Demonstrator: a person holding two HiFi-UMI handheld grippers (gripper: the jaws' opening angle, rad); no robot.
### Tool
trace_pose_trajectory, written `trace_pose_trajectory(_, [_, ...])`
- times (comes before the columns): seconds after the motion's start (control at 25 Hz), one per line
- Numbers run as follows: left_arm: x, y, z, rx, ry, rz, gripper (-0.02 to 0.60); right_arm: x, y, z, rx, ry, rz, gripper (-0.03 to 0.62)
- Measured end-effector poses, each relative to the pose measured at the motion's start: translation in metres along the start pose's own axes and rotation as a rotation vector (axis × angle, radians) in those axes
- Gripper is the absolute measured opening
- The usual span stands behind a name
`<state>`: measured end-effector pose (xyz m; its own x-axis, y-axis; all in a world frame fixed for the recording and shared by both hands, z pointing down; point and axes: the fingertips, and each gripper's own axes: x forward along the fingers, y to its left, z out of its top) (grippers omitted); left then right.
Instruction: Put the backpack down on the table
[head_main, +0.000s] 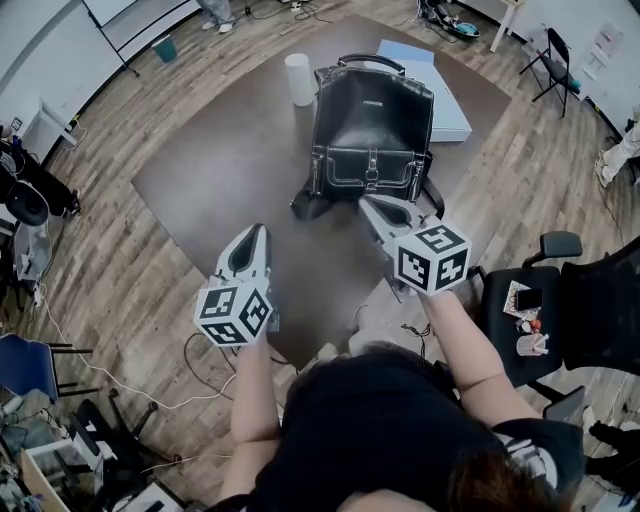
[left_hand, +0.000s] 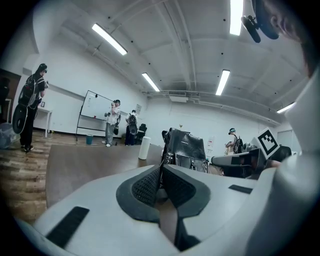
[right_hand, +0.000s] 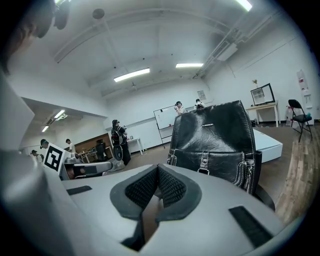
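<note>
While the person stands at the near edge of the brown surface (head_main: 200, 170), the left claw (head_main: 257, 232) and right claw (head_main: 366, 201) are both pinched fully together on nothing. Just beyond the right claw's tip the black backpack (head_main: 372, 120) stands upright on the surface, free of both claws, and behind it sit a white cylinder (head_main: 299, 78) on its left and a flat pale box (head_main: 455, 105) on its right

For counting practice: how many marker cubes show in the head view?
2. One cube on the left tongs, lower left; the other on the right tongs, near the backpack.
</note>
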<state>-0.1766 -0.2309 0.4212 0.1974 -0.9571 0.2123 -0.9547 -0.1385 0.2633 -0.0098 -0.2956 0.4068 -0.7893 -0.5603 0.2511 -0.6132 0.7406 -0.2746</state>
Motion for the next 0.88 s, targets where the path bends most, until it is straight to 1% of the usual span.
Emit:
trace_pose_trajectory(0.32, [-0.006, 0.006, 0.000, 0.000, 0.006, 0.013, 0.043, 0.009, 0.011, -0.003, 0.001, 0.009, 0.027, 0.017])
trace_pose_trajectory(0.88, [-0.004, 0.010, -0.002, -0.004, 0.018, 0.017, 0.043, 0.017, 0.011, -0.008, 0.013, 0.026, 0.040, 0.017])
